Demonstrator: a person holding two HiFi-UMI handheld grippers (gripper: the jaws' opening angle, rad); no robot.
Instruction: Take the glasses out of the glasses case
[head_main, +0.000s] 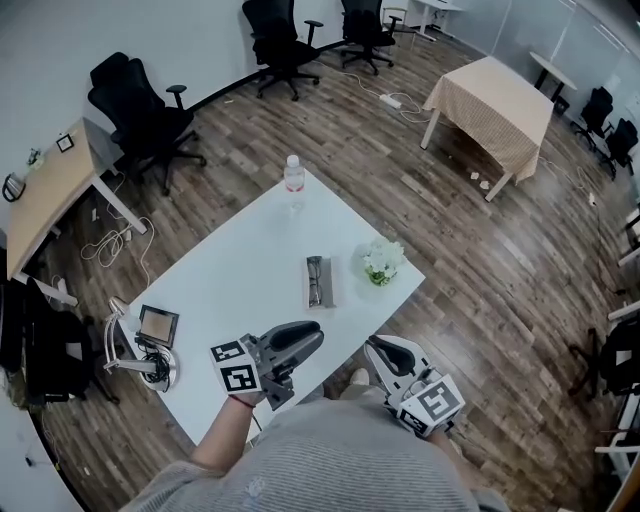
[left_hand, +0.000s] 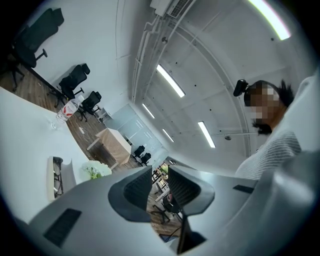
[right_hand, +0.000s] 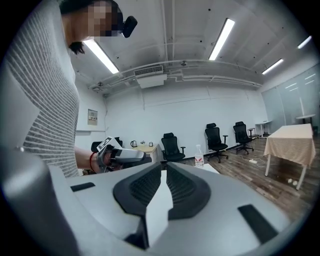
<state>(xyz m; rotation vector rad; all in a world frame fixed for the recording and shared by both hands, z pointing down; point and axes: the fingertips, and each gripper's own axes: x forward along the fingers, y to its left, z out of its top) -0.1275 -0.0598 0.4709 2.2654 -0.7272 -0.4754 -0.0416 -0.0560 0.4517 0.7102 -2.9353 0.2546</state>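
An open grey glasses case (head_main: 324, 283) lies on the white table (head_main: 230, 280), right of its middle, with dark-framed glasses (head_main: 314, 280) resting in it. The left gripper view shows the case (left_hand: 56, 175) low at the left, far off. My left gripper (head_main: 300, 338) hovers over the table's near edge, well short of the case; its jaws (left_hand: 160, 170) stand apart with nothing between them. My right gripper (head_main: 385, 352) hangs just off the near right corner, its jaws (right_hand: 163, 167) close together and empty. The right gripper view catches the left gripper (right_hand: 122, 156) and its hand.
White flowers (head_main: 382, 262) stand just right of the case. A water bottle (head_main: 294, 178) is at the table's far corner. A small device (head_main: 157, 326) and a clamped lamp sit at the left edge. Office chairs (head_main: 140, 110) and a cloth-covered table (head_main: 492, 105) stand beyond.
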